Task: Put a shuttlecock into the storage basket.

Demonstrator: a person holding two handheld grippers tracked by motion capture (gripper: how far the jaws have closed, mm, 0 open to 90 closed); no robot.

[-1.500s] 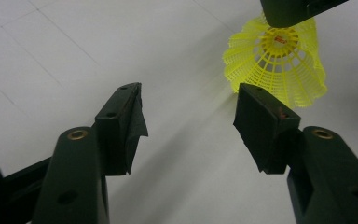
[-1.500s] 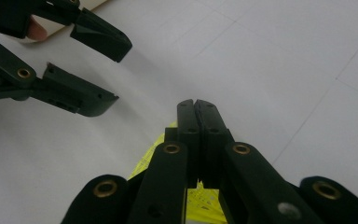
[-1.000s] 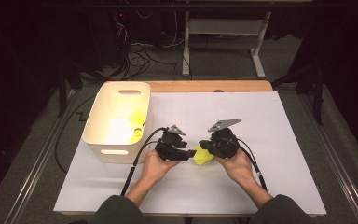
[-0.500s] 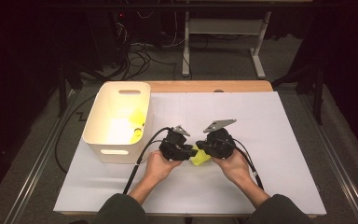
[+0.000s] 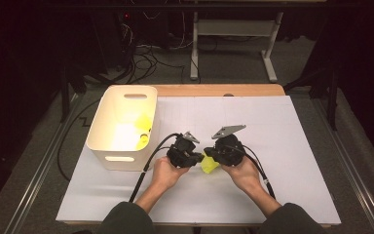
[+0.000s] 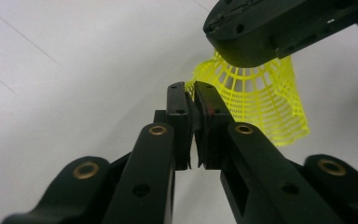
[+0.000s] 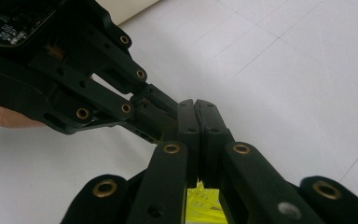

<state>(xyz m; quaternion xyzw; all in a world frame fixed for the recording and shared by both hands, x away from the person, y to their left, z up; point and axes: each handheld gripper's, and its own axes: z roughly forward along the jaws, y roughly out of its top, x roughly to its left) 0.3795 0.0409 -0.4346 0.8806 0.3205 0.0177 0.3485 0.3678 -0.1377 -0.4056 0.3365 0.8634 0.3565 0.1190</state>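
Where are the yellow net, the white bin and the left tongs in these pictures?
yellow net (image 6: pixel 261 100), left gripper view, on its open mesh.
white bin (image 5: pixel 100 129), high view, on its left wall.
left tongs (image 6: pixel 192 93), left gripper view, between the closed tips, pinching the net's edge.

A lab or recording room: a table (image 5: pixel 272 146) under white sheeting stands on grey carpet among dark curtains, with tangled cables (image 5: pixel 146 53) on the floor and a bare desk frame (image 5: pixel 231 39) behind.
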